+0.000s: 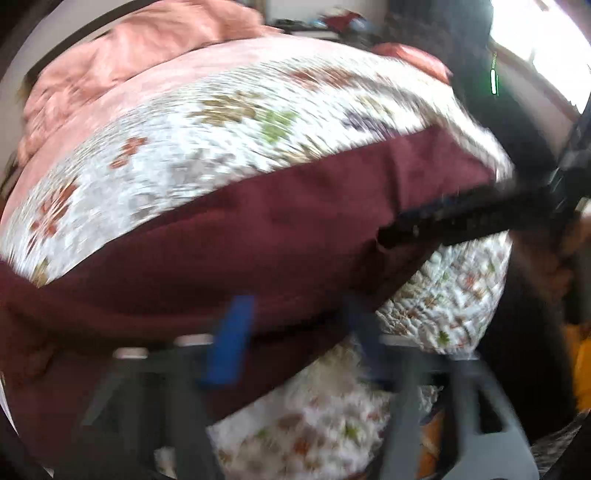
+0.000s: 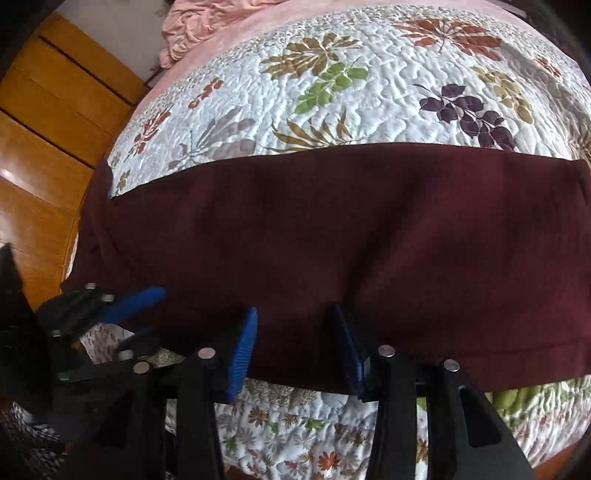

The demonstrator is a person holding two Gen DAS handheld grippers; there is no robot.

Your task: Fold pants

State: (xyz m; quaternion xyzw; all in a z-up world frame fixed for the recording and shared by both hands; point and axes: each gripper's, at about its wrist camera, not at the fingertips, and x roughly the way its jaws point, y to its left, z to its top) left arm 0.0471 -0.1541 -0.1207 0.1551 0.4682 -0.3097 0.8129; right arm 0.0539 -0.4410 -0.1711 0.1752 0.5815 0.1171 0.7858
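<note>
**Folding pants: long band laid, cross folds outstanding**

Standing at lower centre, the right gripper (image 2: 295,350) is spread over the near edge of the maroon pants (image 2: 332,229), pinching nothing. Left gripper (image 2: 136,314), lower left, likewise spread. Pants lie folded lengthwise across mid-frame on the leaf-print quilt (image 2: 369,85); wooden cabinet (image 2: 48,122) upper left.

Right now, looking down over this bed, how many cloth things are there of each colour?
Maroon: 1, the pants laid flat across the bed.
White with leaves: 1, the quilt underneath.
Pink: 1, the rumpled blanket at the far end.
Total: 3.
</note>
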